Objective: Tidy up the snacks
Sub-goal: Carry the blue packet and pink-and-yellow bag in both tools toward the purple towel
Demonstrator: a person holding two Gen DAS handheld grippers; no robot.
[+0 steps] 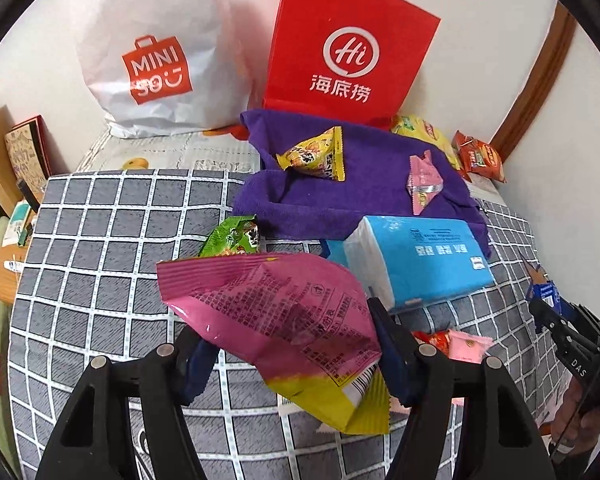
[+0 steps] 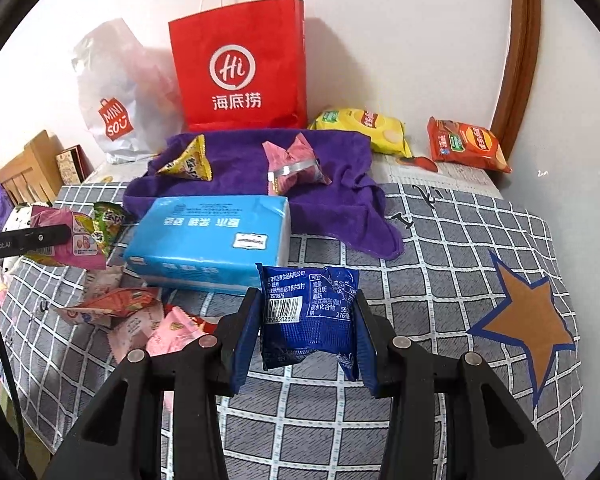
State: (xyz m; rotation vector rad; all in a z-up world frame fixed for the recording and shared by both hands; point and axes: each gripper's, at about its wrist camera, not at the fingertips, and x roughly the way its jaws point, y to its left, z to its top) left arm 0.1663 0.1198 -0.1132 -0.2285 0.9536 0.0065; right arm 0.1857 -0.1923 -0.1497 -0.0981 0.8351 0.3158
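Checked bedspread (image 2: pixel 440 248) underneath everything, grey with white grid lines. Red paper bag (image 2: pixel 240 64) and white plastic bag (image 1: pixel 148 60) upright along the far edge, against the wall. Purple towel (image 2: pixel 340 168) spread just in front of the red bag, carrying 2 small packets. Blue tissue pack (image 2: pixel 208 240) touching the towel's near edge.

Pink snack bag (image 1: pixel 284 320) lifted clear of the bedspread, pinched between the pads of the left gripper (image 1: pixel 296 356), jaws narrowed onto it. Glossy, crinkled, printed back facing up, yellow strip with a barcode at its lower end. Probably light, puffed with air, slippery; best held across the flat middle, not by the sealed edge.

Blue snack packet (image 2: pixel 308 316) raised above the near middle of the bedspread, clamped in the right gripper (image 2: pixel 306 340), jaws narrow. Shiny foil, white print, barcode. Likely light, soft, easy to crush.

Loose pink and red packets (image 2: pixel 140 316) heaped near the left edge.
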